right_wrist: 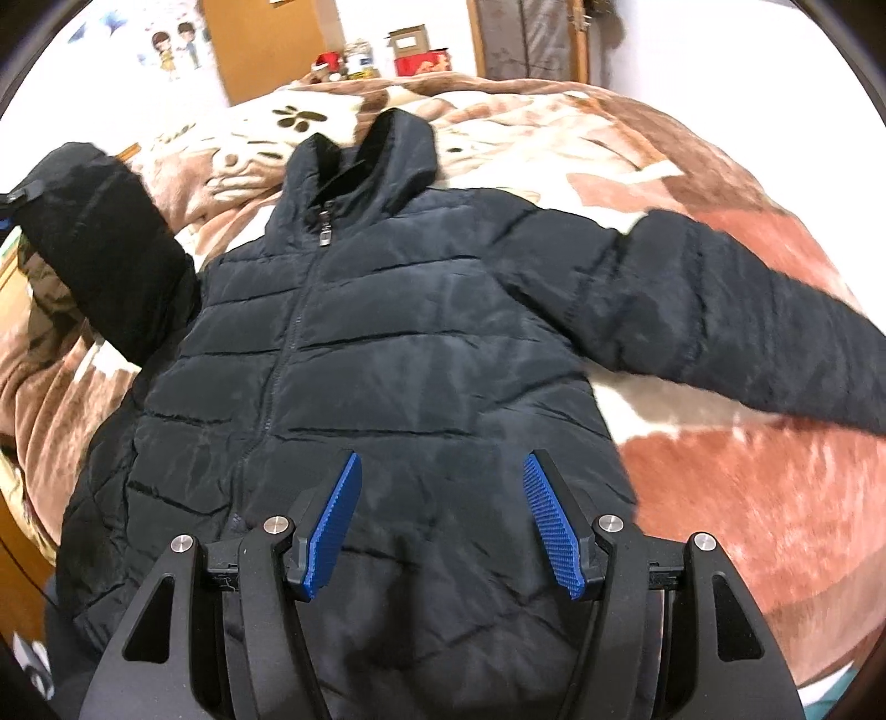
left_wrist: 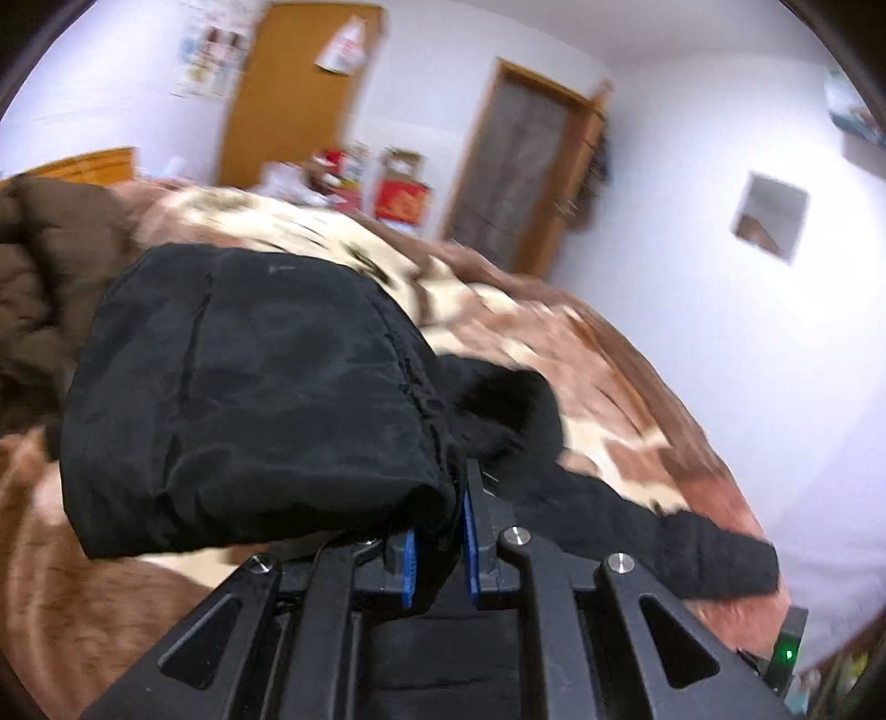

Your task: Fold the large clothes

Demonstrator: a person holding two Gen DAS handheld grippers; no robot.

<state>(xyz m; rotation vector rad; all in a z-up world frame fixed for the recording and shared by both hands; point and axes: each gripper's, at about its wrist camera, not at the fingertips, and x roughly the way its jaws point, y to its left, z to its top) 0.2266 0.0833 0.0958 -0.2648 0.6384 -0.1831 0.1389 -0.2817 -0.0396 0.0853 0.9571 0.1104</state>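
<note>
A dark navy puffer jacket (right_wrist: 387, 343) lies front up and zipped on the bed, hood (right_wrist: 387, 149) at the far end. Its right sleeve (right_wrist: 747, 321) stretches out flat to the right. The other sleeve (right_wrist: 105, 249) is lifted off the bed at the left. In the left wrist view my left gripper (left_wrist: 440, 531) is shut on that sleeve's cuff (left_wrist: 249, 399), and black fabric fills the gap between the blue pads (left_wrist: 469, 526). My right gripper (right_wrist: 443, 526) hovers open over the jacket's lower front, nothing between its fingers.
A brown and cream paw-print blanket (right_wrist: 692, 471) covers the bed. A dark brown duvet (left_wrist: 50, 266) is bunched at the left. Boxes and jars (right_wrist: 410, 50) stand beyond the far end, near wooden doors (left_wrist: 299, 94). A white wall (left_wrist: 747, 332) runs along the right.
</note>
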